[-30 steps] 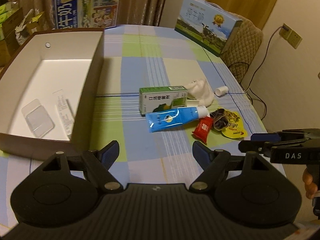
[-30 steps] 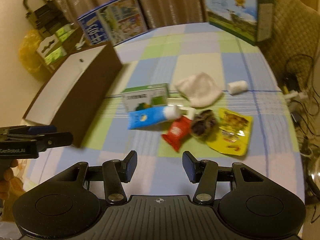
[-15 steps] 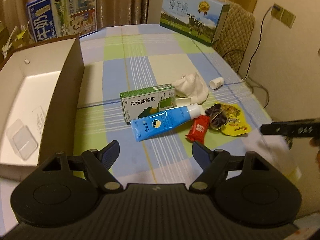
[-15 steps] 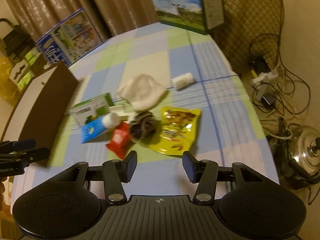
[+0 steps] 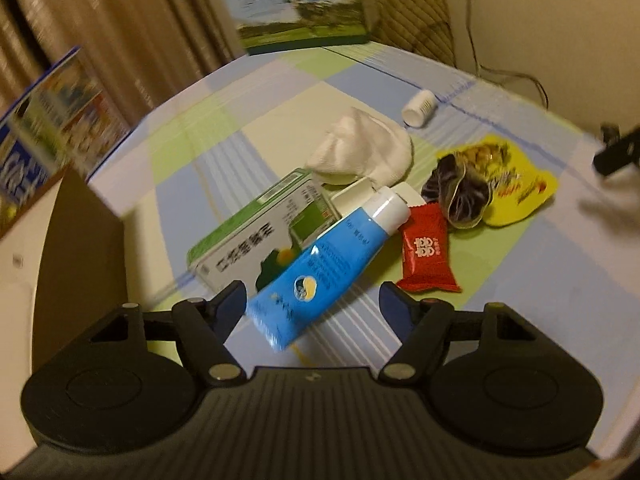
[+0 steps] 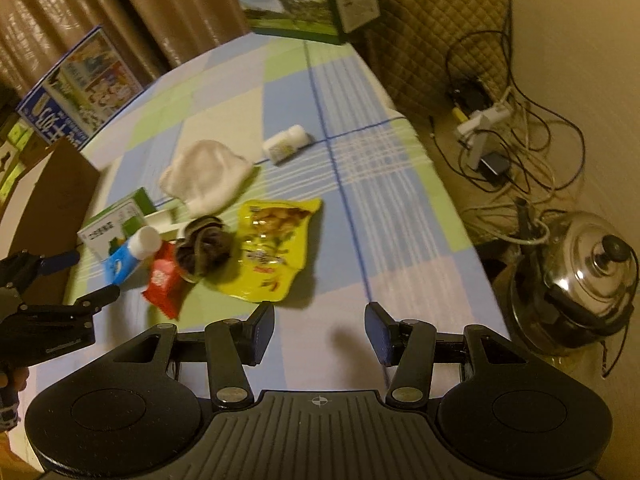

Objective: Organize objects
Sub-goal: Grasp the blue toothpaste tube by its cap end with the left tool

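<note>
A loose pile lies on the checked tablecloth: a blue tube (image 5: pixel 320 268) (image 6: pixel 128 256) leaning on a green-white carton (image 5: pixel 260 236) (image 6: pixel 116 224), a red sachet (image 5: pixel 426 256) (image 6: pixel 162 280), a dark scrunchie (image 5: pixel 460 194) (image 6: pixel 206 246), a yellow snack bag (image 5: pixel 508 178) (image 6: pixel 272 248), a white cloth (image 5: pixel 360 152) (image 6: pixel 206 178) and a small white bottle (image 5: pixel 418 108) (image 6: pixel 286 144). My left gripper (image 5: pixel 312 306) is open, its fingers either side of the tube's crimped end. My right gripper (image 6: pixel 320 334) is open and empty, just in front of the yellow bag.
The brown storage box (image 5: pixel 80 240) (image 6: pixel 48 196) stands at the left. Milk cartons (image 5: pixel 296 4) (image 6: pixel 72 92) stand along the far edge. A quilted chair (image 6: pixel 432 20), cables (image 6: pixel 520 128) and a steel pot (image 6: pixel 576 276) are off the table's right edge.
My left gripper has moved forward and down to the blue tube. My right gripper has swung right and nearer to the yellow bag. Both remain open.
</note>
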A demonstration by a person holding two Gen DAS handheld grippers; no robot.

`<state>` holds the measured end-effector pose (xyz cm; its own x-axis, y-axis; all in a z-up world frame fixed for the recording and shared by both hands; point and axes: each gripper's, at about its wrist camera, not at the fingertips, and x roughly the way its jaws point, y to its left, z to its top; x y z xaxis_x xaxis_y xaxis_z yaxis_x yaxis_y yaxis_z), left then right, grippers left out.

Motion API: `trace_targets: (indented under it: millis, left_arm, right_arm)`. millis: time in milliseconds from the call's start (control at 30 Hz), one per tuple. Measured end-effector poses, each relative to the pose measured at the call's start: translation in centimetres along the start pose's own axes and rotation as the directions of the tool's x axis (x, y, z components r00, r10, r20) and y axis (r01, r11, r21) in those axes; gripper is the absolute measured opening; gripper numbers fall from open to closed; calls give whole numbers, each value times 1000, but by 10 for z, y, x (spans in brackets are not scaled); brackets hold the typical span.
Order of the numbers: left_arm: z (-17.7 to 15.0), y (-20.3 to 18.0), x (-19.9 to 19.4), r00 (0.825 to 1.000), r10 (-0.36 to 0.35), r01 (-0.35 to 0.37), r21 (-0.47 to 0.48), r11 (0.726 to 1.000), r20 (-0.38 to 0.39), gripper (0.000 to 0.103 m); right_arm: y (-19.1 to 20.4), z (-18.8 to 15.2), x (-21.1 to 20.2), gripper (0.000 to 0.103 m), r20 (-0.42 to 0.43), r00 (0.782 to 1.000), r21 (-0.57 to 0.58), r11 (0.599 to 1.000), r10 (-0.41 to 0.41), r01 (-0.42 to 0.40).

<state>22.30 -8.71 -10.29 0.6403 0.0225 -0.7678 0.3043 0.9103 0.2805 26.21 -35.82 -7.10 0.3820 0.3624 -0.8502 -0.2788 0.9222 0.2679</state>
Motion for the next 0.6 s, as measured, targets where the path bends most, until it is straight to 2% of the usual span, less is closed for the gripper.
trace_targets:
  millis: [233, 367, 533, 600]
  left_arm:
    - [6, -11, 35, 1000, 0, -1, 163, 987, 6, 63]
    - [7, -16, 47, 1000, -25, 22, 224, 974, 11, 59]
    - [6, -21, 52, 999, -39, 32, 276, 961, 20, 42]
    - [5, -22, 52, 999, -32, 24, 290, 957, 25, 40]
  right_arm:
    - [-11, -1, 2, 48, -12, 1000, 39, 999, -23, 23]
    - [-15, 0, 3, 48, -17, 999, 50, 998, -32, 32]
    - [-17, 1, 6, 48, -18, 999, 56, 998, -29, 30]
    - [-17, 4, 9, 48, -18, 1000, 54, 998, -21, 22]
